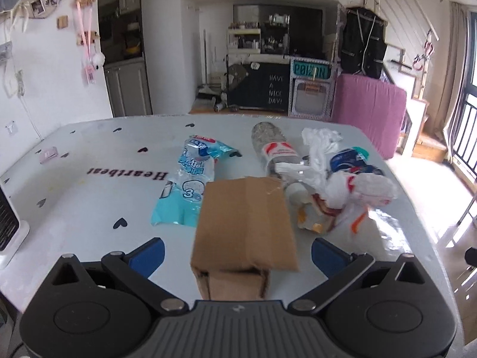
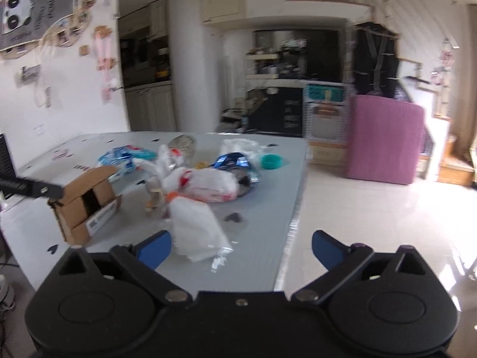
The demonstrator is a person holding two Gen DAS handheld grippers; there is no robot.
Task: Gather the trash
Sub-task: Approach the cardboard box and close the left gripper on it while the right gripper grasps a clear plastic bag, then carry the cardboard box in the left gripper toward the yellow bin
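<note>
A brown cardboard box (image 1: 244,229) lies on the white table (image 1: 89,208), between the wide-open fingers of my left gripper (image 1: 237,252); the pads do not touch it. Behind it lie a light blue wrapper (image 1: 190,179), a crushed clear bottle (image 1: 274,149) and white plastic bags (image 1: 351,188). In the right wrist view my right gripper (image 2: 241,247) is open and empty at the table's right edge, with a white plastic bag (image 2: 196,229) by its left finger. The box (image 2: 86,205), blue wrapper (image 2: 125,155) and a teal cap (image 2: 271,161) show beyond.
A white appliance (image 1: 9,226) stands at the table's left edge. A small pink item (image 1: 49,153) lies far left. A pink mattress-like panel (image 2: 384,140) leans on the floor beyond the table. The left gripper's finger (image 2: 29,186) reaches in beside the box.
</note>
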